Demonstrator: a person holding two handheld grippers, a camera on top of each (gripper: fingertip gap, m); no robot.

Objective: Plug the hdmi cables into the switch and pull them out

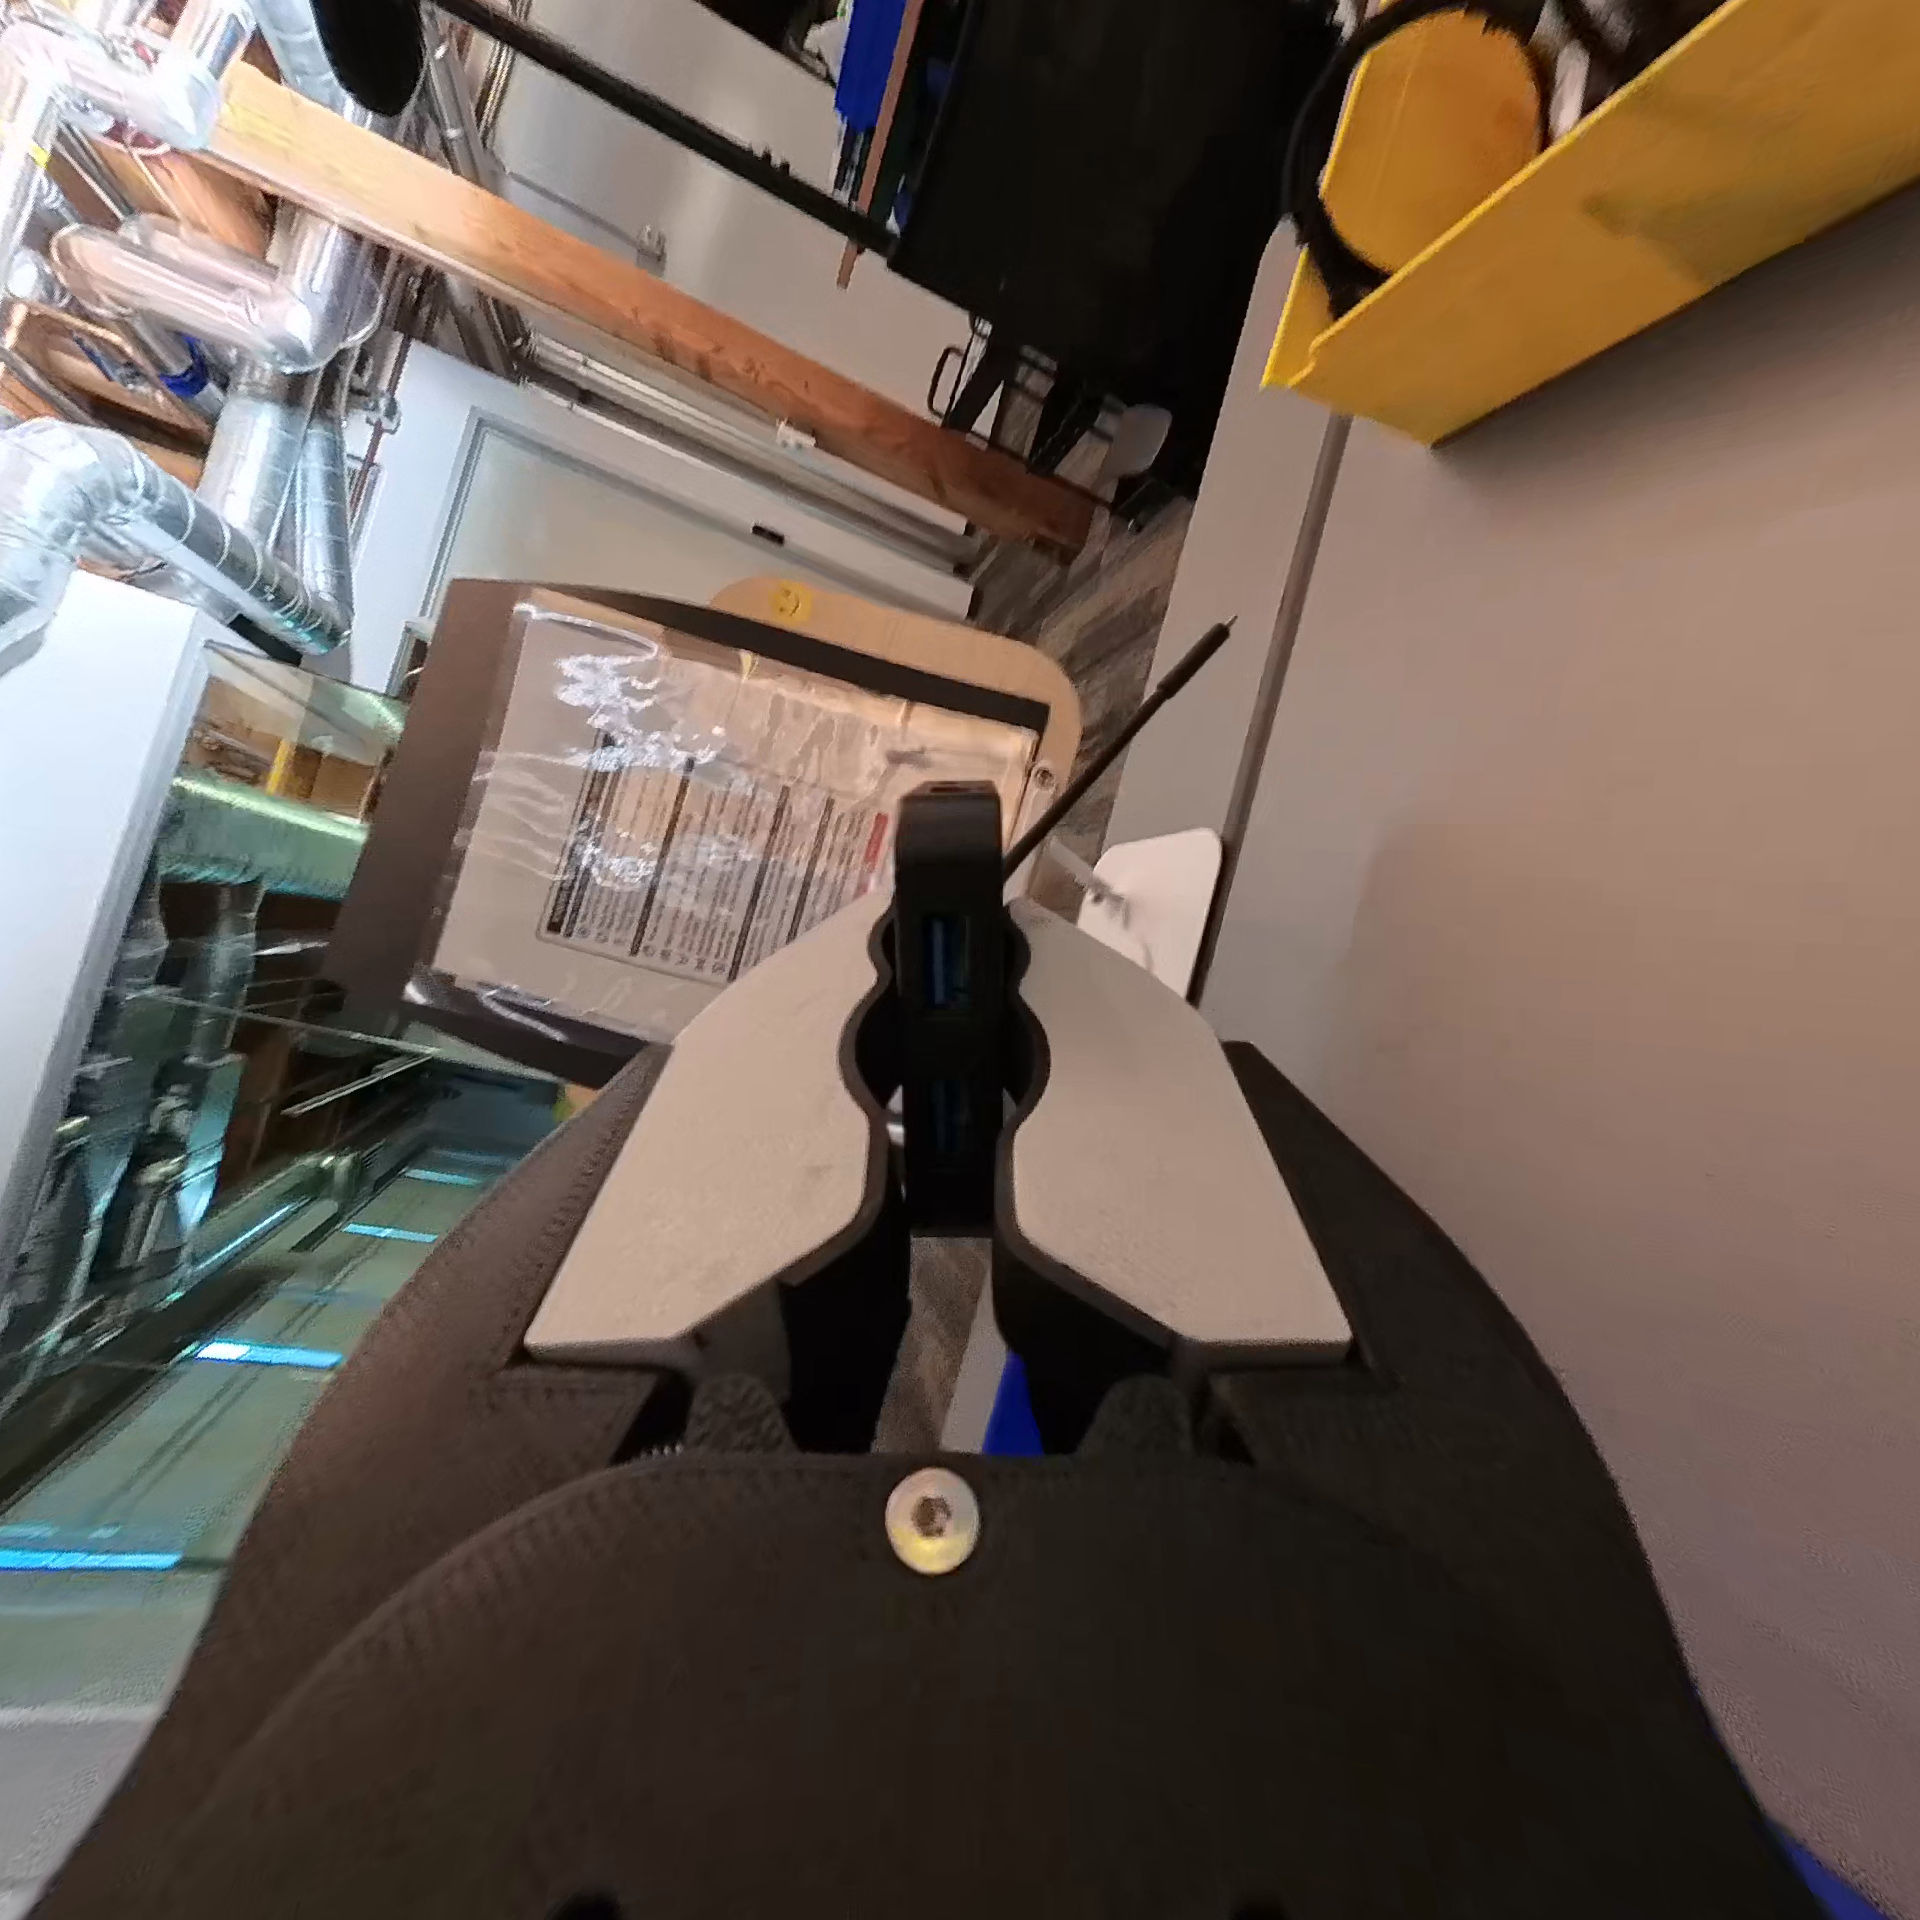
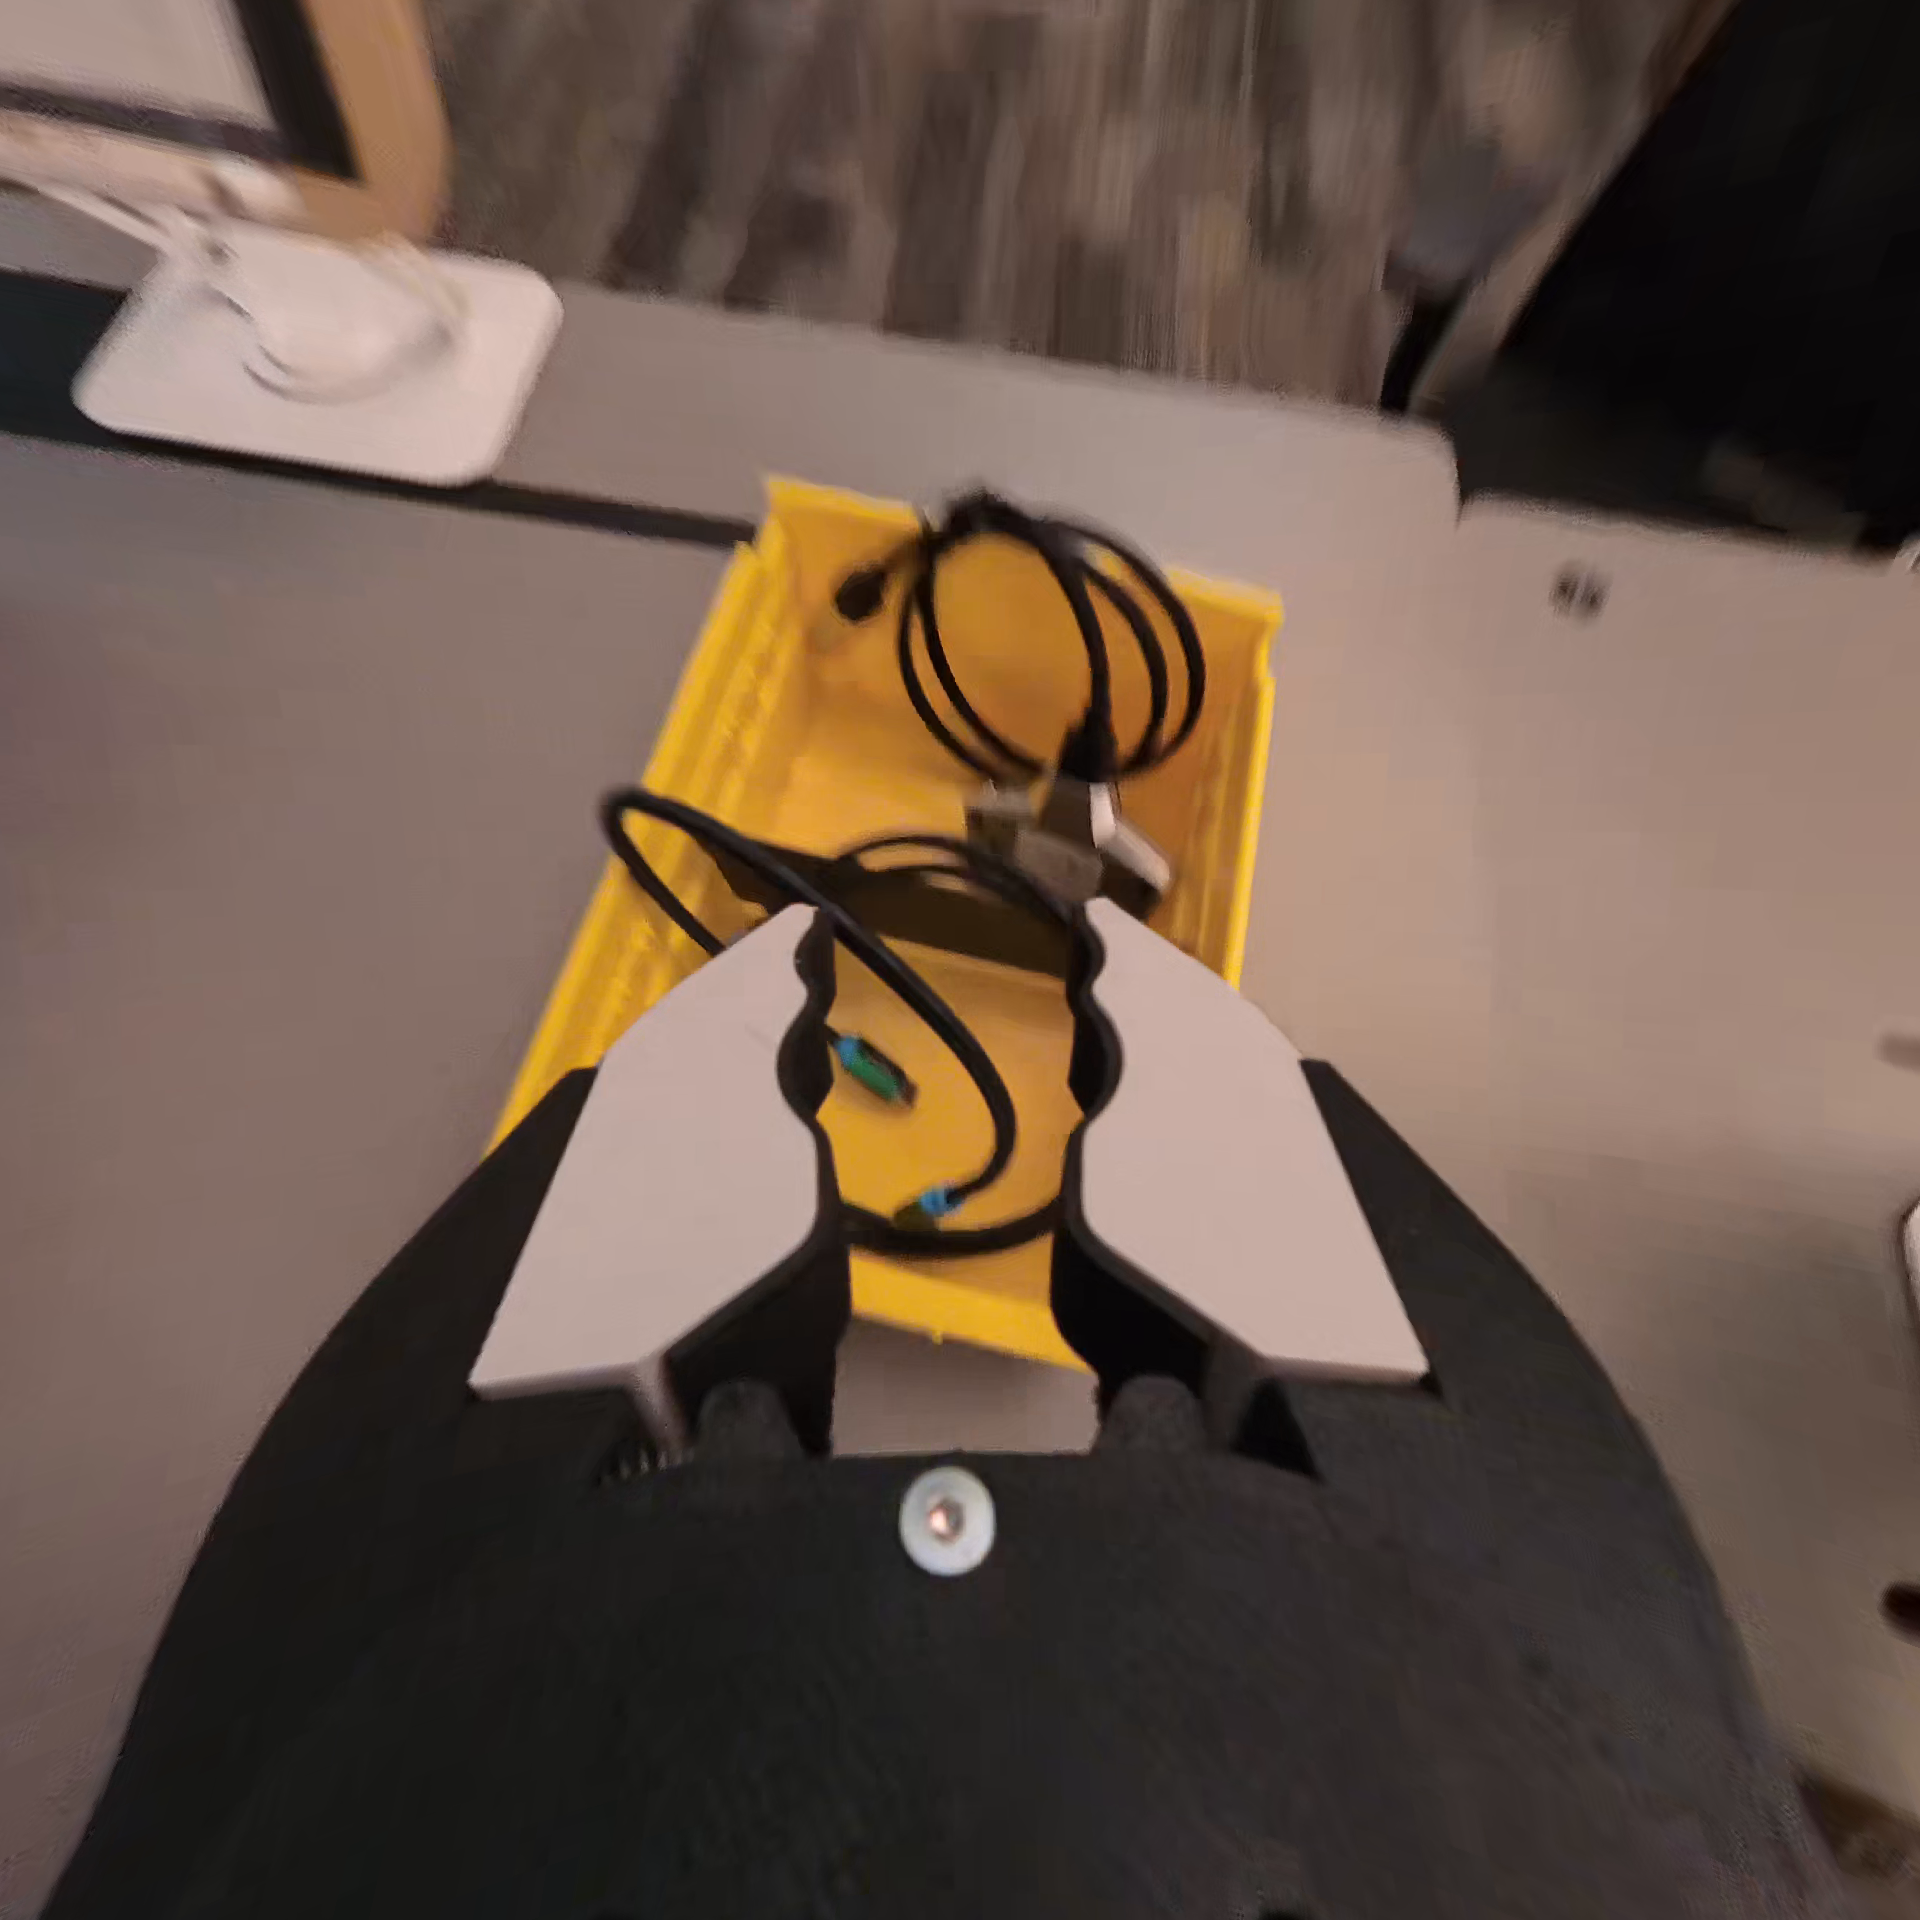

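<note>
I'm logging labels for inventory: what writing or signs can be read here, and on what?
Laminated sheet on the board: printed rows, too small and glare-struck to read.
Yellow sticker: a smiley, no words.
Round mark on the white surface: blurred, unreadable.
Switch: no lettering visible.

One yellow bin (image 2: 717, 727) sits on the one grey worktop (image 2: 260, 779). In the bin lie two black cable coils: one (image 2: 1049, 644) at the bin's 12 o'clock end, one (image 2: 935, 1049) toward 6 o'clock. Two plugs with blue-green bands show, one (image 2: 873, 1075) at 9 o'clock and one (image 2: 928, 1208) at 6 o'clock. One cluster of silvery connectors (image 2: 1070, 842) is too blurred to count. One black switch (image 1: 951, 997) shows two blue ports. Two grippers, two fingers each.
</note>
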